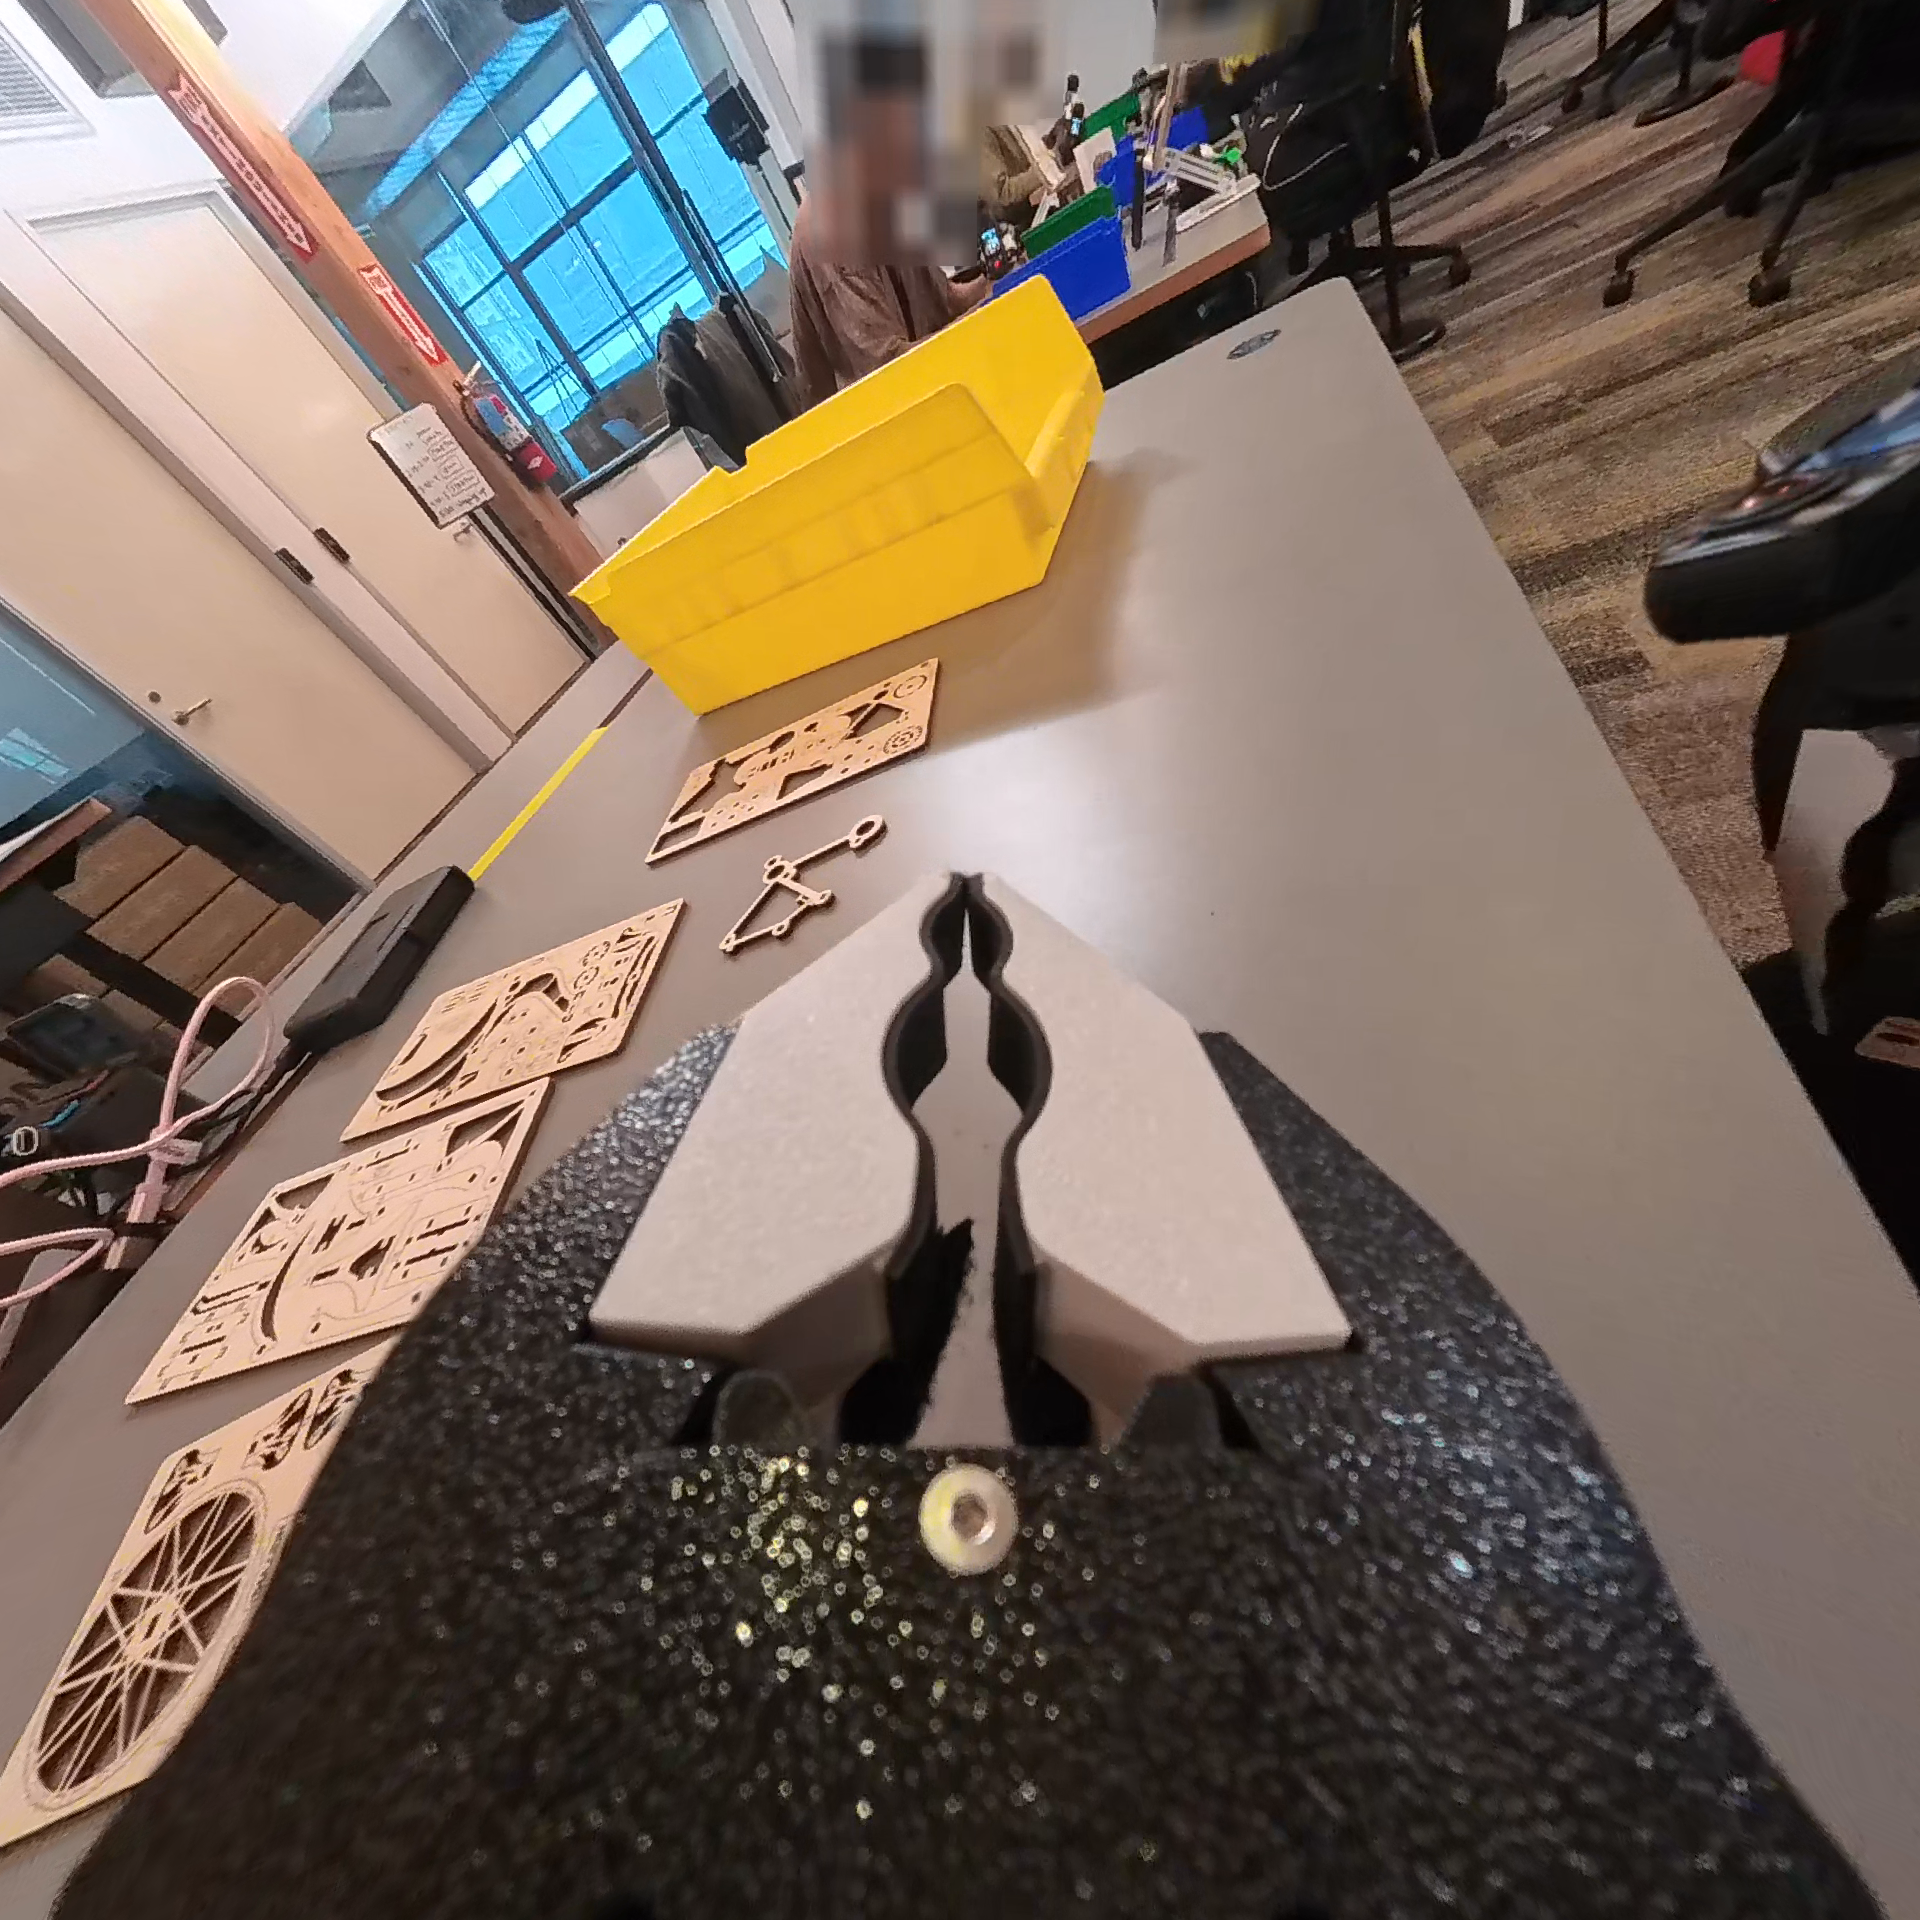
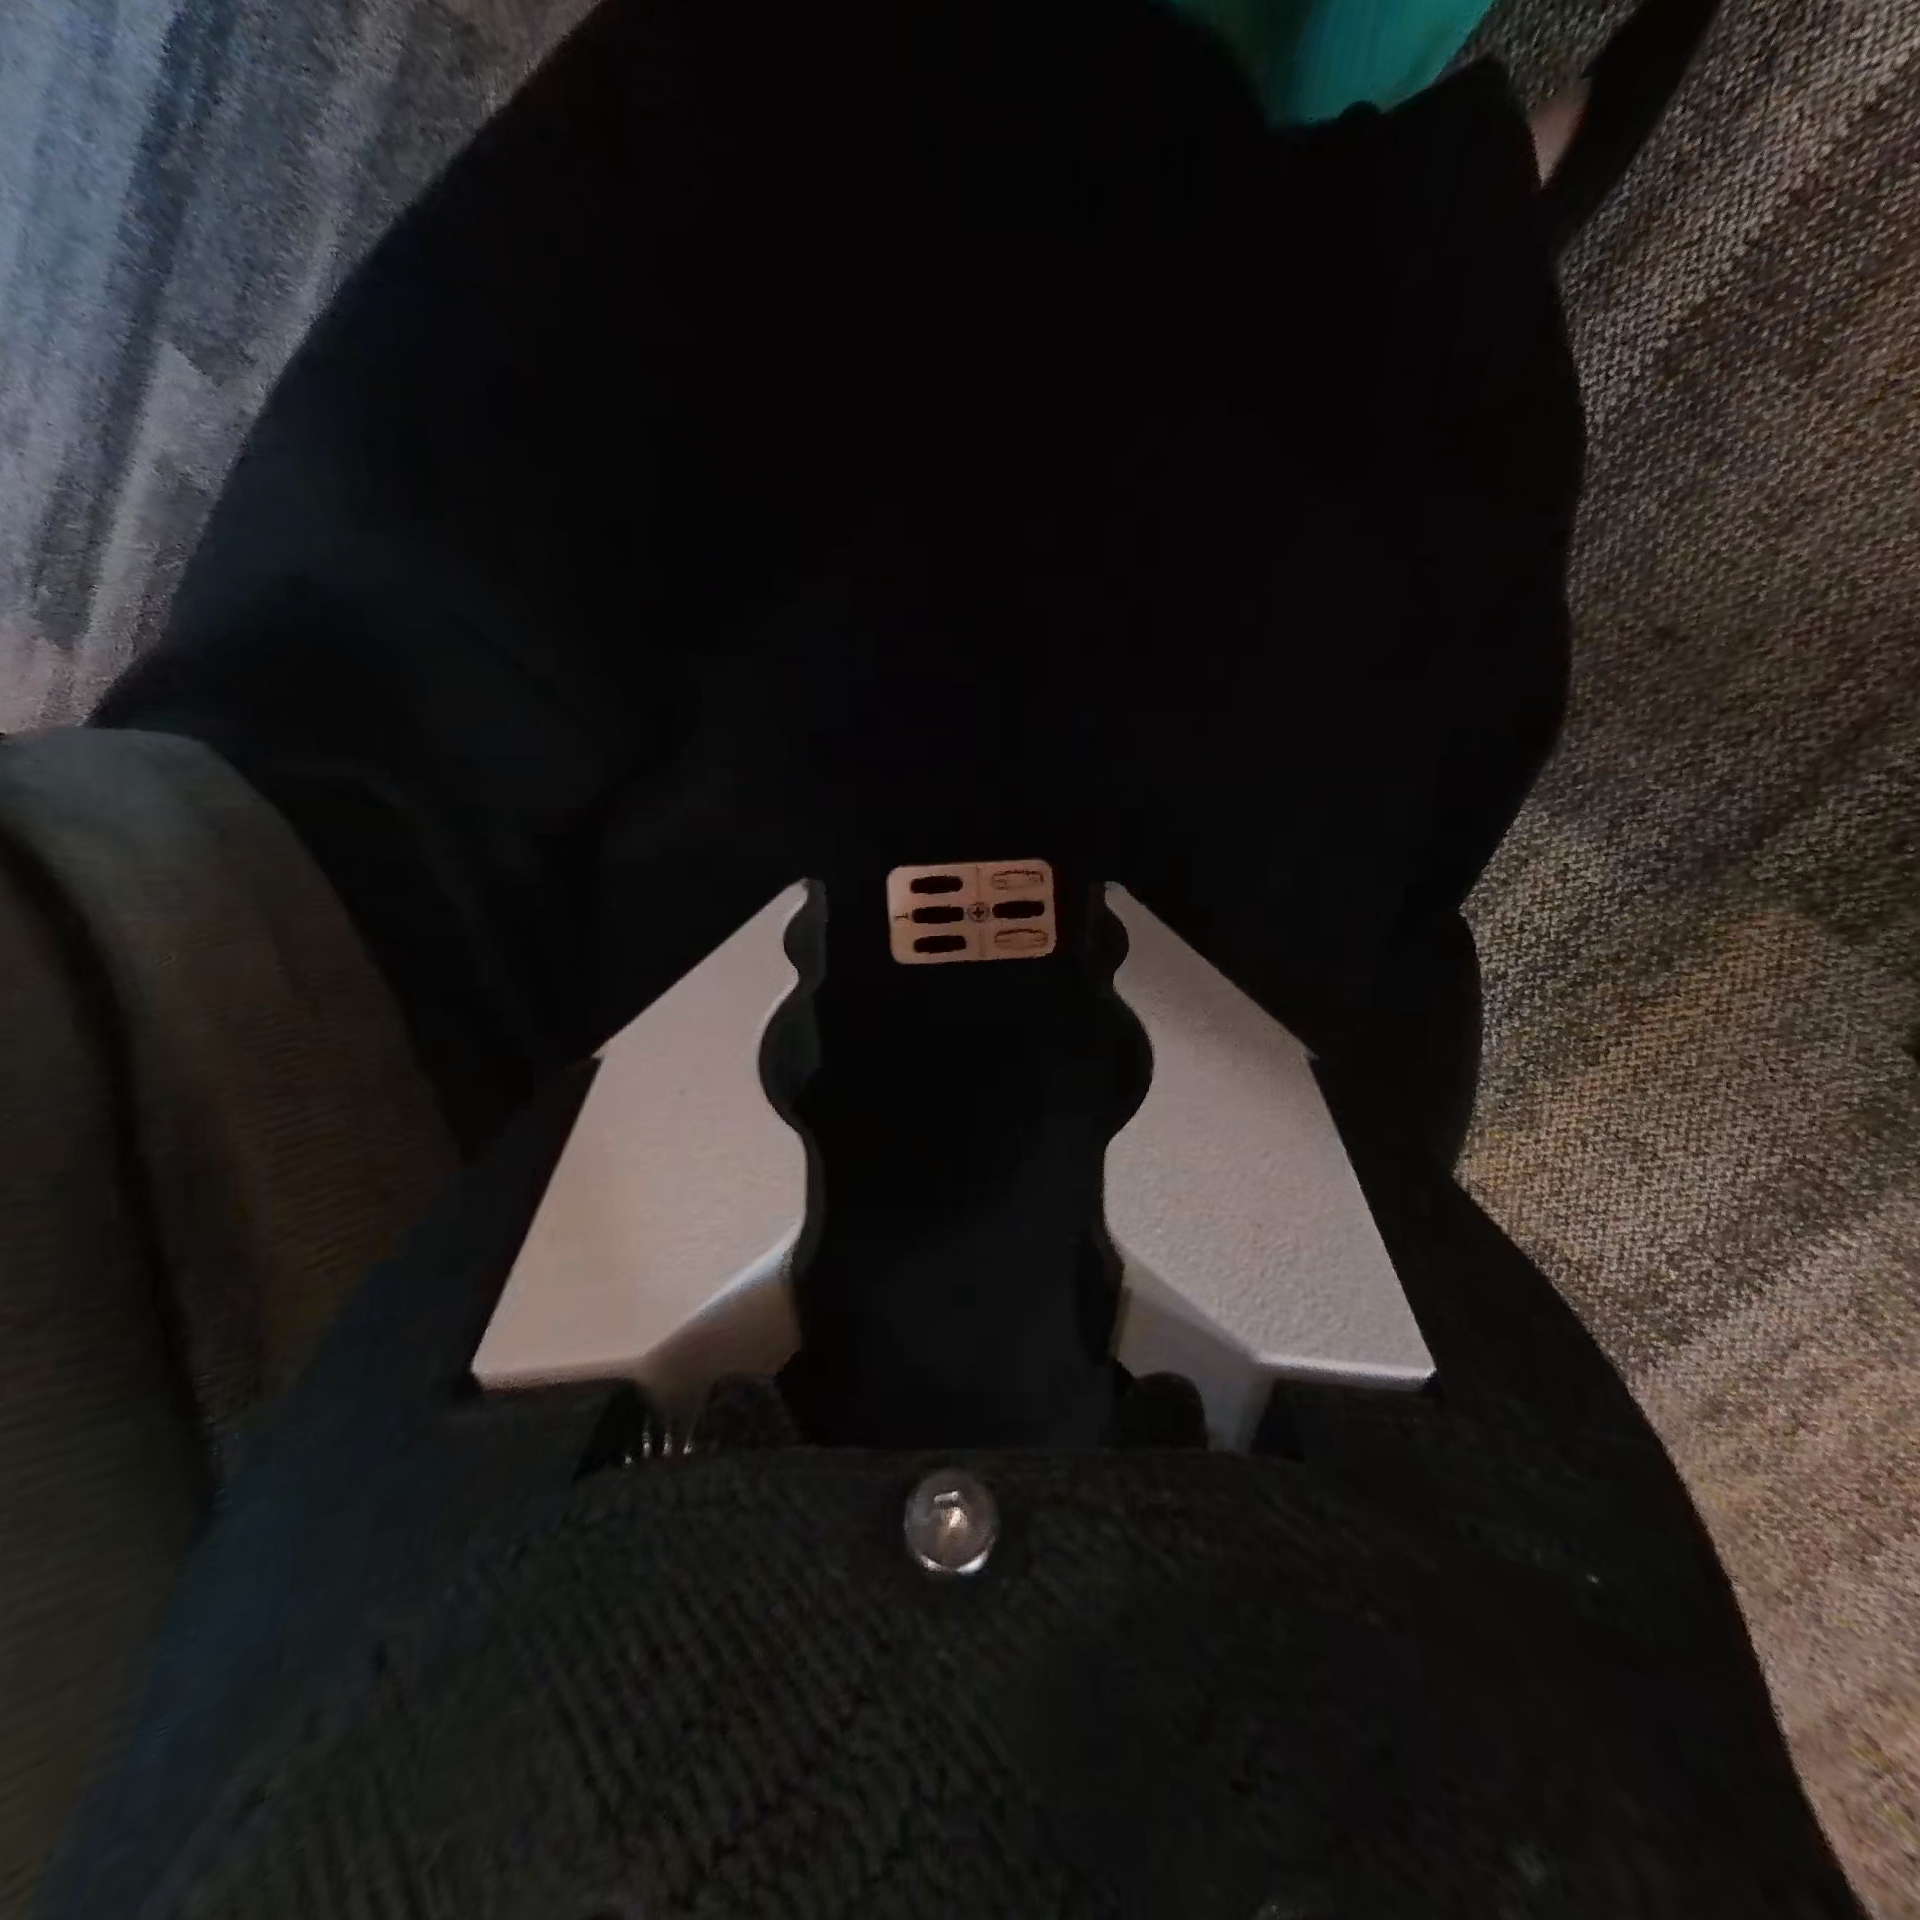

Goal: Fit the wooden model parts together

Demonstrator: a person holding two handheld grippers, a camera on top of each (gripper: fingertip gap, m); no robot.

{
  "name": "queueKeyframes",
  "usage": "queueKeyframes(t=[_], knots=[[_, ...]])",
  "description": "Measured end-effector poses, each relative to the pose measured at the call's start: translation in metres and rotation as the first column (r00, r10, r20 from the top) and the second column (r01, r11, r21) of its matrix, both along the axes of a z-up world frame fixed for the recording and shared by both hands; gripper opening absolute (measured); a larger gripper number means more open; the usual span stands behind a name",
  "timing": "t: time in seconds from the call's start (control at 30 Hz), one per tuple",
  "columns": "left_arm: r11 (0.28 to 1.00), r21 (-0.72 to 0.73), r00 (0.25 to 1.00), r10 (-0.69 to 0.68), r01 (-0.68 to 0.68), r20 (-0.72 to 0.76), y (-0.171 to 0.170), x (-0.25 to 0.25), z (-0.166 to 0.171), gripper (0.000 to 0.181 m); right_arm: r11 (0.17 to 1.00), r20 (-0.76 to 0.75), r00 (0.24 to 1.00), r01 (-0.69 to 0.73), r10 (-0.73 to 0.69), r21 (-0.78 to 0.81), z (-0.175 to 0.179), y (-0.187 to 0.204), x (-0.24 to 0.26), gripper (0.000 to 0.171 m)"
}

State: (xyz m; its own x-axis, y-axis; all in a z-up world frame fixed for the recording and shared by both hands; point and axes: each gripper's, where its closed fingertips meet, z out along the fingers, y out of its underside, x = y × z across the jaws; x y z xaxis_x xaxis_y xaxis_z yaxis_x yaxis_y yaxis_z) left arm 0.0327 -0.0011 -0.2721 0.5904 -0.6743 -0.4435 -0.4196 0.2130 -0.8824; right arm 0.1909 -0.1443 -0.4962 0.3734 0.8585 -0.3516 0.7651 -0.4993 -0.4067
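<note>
Five thin laser-cut wooden sheets lie flat in a row along the left side of the grey table (image 1: 1299, 644), from the wheel-patterned sheet (image 1: 156, 1642) nearest the camera to the farthest sheet (image 1: 800, 764), which lies just in front of a yellow bin (image 1: 862, 520). Just right of that row, a freed wooden lattice piece (image 1: 795, 894) rests alone on the table, near the tips of the left hand-held gripper (image 1: 964, 888), whose jaws are closed on nothing.

These parts look light, stiff and brittle: the lattice piece has slender struts that would likely snap under a hard pinch or a twist. It seems best taken by the edge at a round node, not mid-strut, and it may need tipping up first, since it lies flush.

Farther right, off the table, the right hand-held gripper (image 2: 964, 914) pinches a small slotted wooden tab (image 2: 972, 912) by its two short edges, above dark cloth and carpet.
</note>
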Motion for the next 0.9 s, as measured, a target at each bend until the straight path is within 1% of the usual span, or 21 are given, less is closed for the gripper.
queueKeyframes(t=[0.07, 0.13, 0.27, 0.47, 0.63, 0.77, 0.9], knots=[[1.000, -0.008, 1.000, -0.001, 0.001, -0.001, 0.000, 0.000, -0.001, 0.000, 1.000, 0.005, 1.000, 0.000, 0.000, -0.005, -0.003, 0.000, 0.001, 0.043], [1.000, -0.013, 1.000, -0.003, 0.003, -0.001, 0.000, 0.000, -0.002, 0.000, 1.000, 0.001, 1.000, 0.001, -0.001, -0.008, -0.003, 0.001, 0.001, 0.032], [1.000, -0.031, 1.000, -0.005, 0.005, -0.005, 0.001, 0.001, -0.006, 0.000, 1.000, 0.000, 1.000, 0.003, -0.003, -0.011, -0.001, 0.002, 0.003, 0.031], [1.000, -0.030, 1.000, -0.003, 0.003, -0.011, 0.001, 0.001, -0.006, 0.000, 0.999, 0.011, 1.000, -0.025, 0.025, 0.034, 0.007, 0.001, 0.005, 0.031], [1.000, -0.021, 1.000, -0.009, 0.008, -0.029, 0.000, 0.003, -0.008, 0.000, 0.996, -0.020, 0.998, -0.057, 0.058, 0.064, 0.039, 0.003, 0.000, 0.031], [1.000, -0.015, 0.998, -0.024, 0.023, -0.054, -0.001, 0.007, -0.011, 0.000, 0.985, -0.033, 0.989, -0.140, 0.144, 0.100, 0.072, -0.003, -0.009, 0.031], [1.000, -0.014, 0.999, -0.025, 0.024, -0.044, -0.001, 0.007, -0.009, 0.000, 0.973, -0.103, 0.974, -0.189, 0.203, 0.131, 0.110, -0.008, -0.027, 0.031]])
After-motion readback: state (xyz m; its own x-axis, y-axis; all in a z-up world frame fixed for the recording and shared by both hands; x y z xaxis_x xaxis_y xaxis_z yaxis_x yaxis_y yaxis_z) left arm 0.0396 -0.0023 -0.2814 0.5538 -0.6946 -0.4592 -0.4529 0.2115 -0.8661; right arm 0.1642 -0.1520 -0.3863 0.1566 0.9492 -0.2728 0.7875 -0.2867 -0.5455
